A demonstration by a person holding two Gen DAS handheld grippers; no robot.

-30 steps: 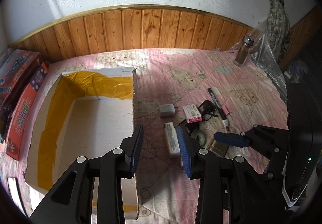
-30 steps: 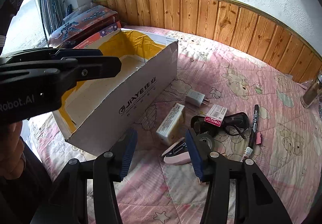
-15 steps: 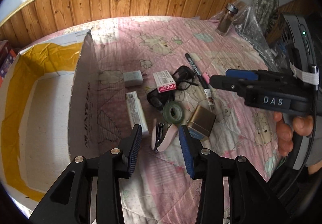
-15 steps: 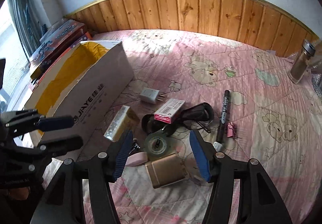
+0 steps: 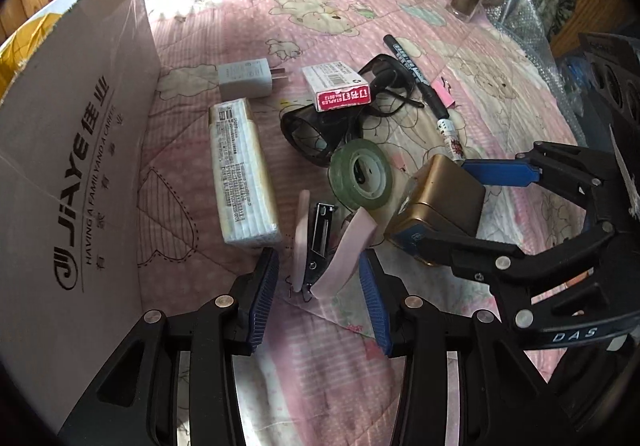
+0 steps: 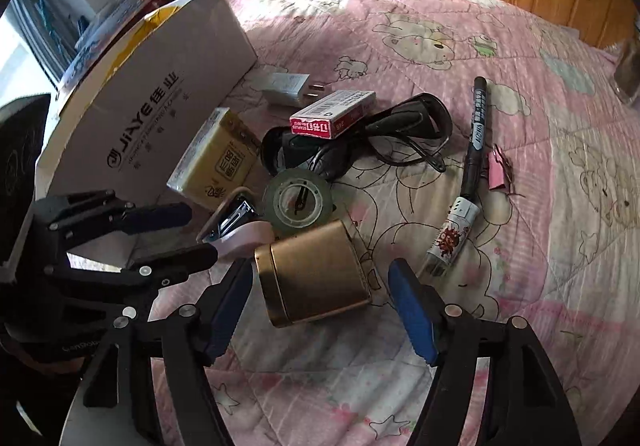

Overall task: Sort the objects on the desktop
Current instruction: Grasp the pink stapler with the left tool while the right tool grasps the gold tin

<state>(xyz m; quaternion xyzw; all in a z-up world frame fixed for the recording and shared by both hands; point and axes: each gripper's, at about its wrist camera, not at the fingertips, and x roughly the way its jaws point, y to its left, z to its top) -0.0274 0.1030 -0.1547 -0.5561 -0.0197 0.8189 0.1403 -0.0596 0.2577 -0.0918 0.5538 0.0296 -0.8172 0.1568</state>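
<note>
Approaching two items at once: our left claw (image 5: 318,296), jaws apart and just widened, brackets the pink stapler (image 5: 320,242), which lies gaping between its pads, not yet pinched. Our right claw (image 6: 320,312), jaws apart and just widened, straddles the gold tin (image 6: 316,272), untouched. We judge the tin rigid, light and slick, best taken across its flat sides; the stapler, hinged and springy, across its closed rear. The cardboard box (image 5: 76,165) stands left of both.
</note>
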